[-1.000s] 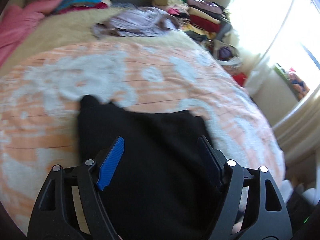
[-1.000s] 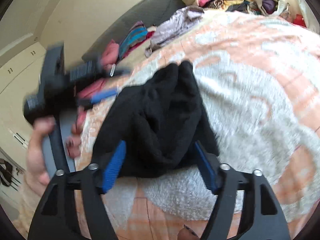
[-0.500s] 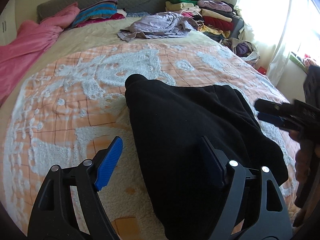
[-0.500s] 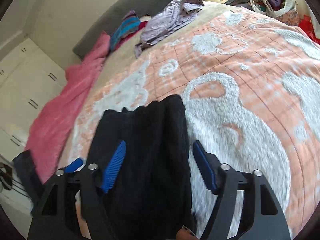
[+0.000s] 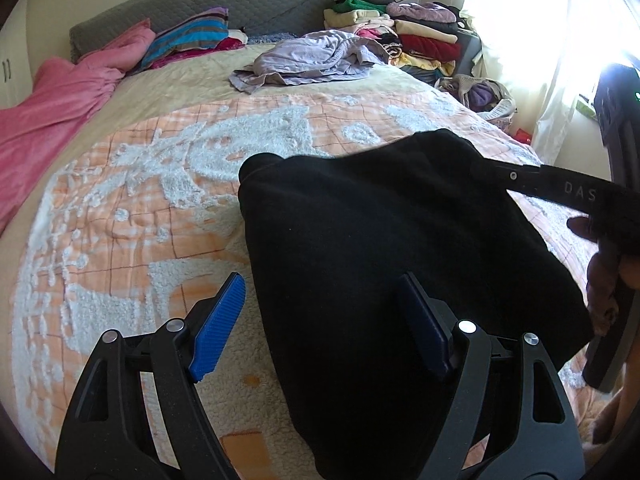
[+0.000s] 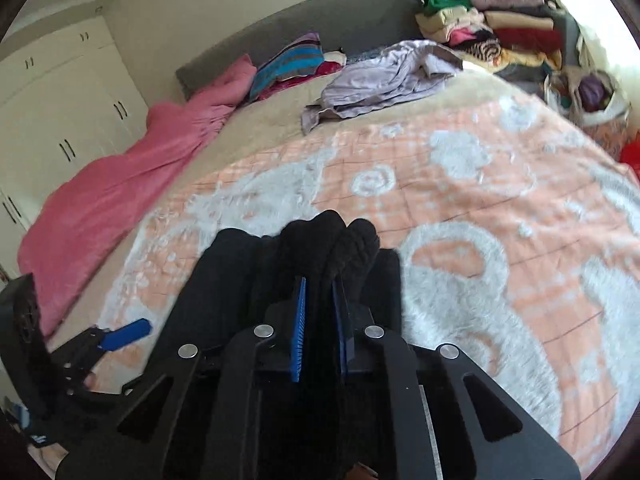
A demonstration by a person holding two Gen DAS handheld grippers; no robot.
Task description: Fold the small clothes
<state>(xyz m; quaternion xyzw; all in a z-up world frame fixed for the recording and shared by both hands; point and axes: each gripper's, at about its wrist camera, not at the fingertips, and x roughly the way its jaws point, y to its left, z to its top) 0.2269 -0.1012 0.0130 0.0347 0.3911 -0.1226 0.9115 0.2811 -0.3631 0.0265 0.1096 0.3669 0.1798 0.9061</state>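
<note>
Black garment [image 5: 392, 248] on bedspread [image 5: 132, 208] | right tongs [image 6: 320, 312] clamp fold | left tongs [image 5: 320, 320] agape

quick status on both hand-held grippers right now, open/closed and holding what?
Left hand-held gripper: open, holding nothing, its fingers apart over the near edge of the black garment.
Right hand-held gripper: closed on a bunched fold of the black garment.

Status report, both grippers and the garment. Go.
Right gripper shut on black garment. Left gripper open, straddling the garment's edge. Garment on orange blanket. Nothing in the way.
</note>
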